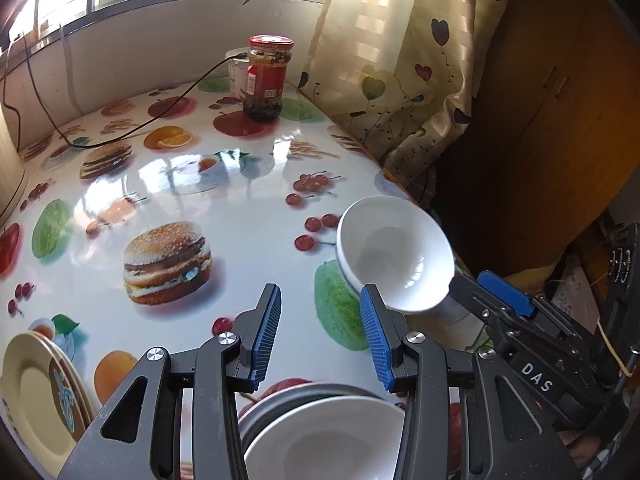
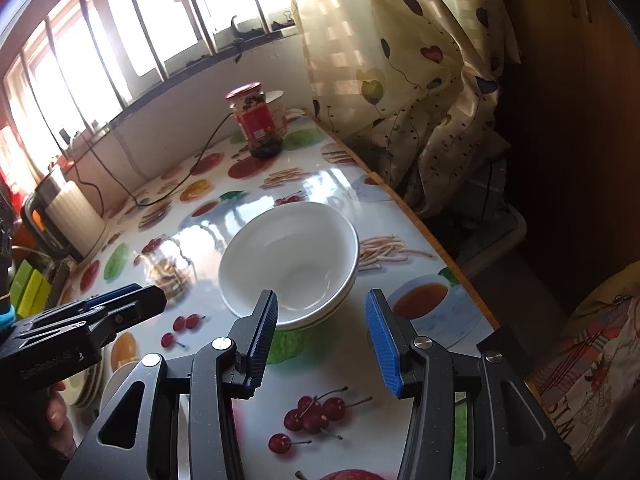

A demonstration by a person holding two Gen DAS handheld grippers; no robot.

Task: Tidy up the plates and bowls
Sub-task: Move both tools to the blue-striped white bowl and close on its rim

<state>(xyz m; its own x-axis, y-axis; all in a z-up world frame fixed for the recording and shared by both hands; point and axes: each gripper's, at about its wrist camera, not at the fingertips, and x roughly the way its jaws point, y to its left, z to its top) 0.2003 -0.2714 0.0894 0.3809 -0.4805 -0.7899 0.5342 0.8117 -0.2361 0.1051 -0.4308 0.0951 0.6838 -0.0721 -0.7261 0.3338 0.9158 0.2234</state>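
Note:
Two white bowls point(image 2: 290, 264) sit nested on the fruit-print table point(image 2: 340, 372), just ahead of my right gripper point(image 2: 322, 334), which is open and empty. The same bowls point(image 1: 394, 252) show in the left wrist view near the table's right edge, with the right gripper point(image 1: 492, 296) behind them. My left gripper point(image 1: 320, 328) is open and empty above another white bowl point(image 1: 320, 440) resting on a grey plate point(image 1: 264, 404). Cream plates point(image 1: 40, 392) are stacked at the lower left.
A red-lidded jar point(image 1: 266, 78) and a white cup point(image 1: 236, 74) stand at the far end by the wall. A black cable point(image 1: 132, 130) crosses the table. A curtain point(image 1: 400, 60) hangs beyond the right edge. A white appliance point(image 2: 68, 216) stands at the left.

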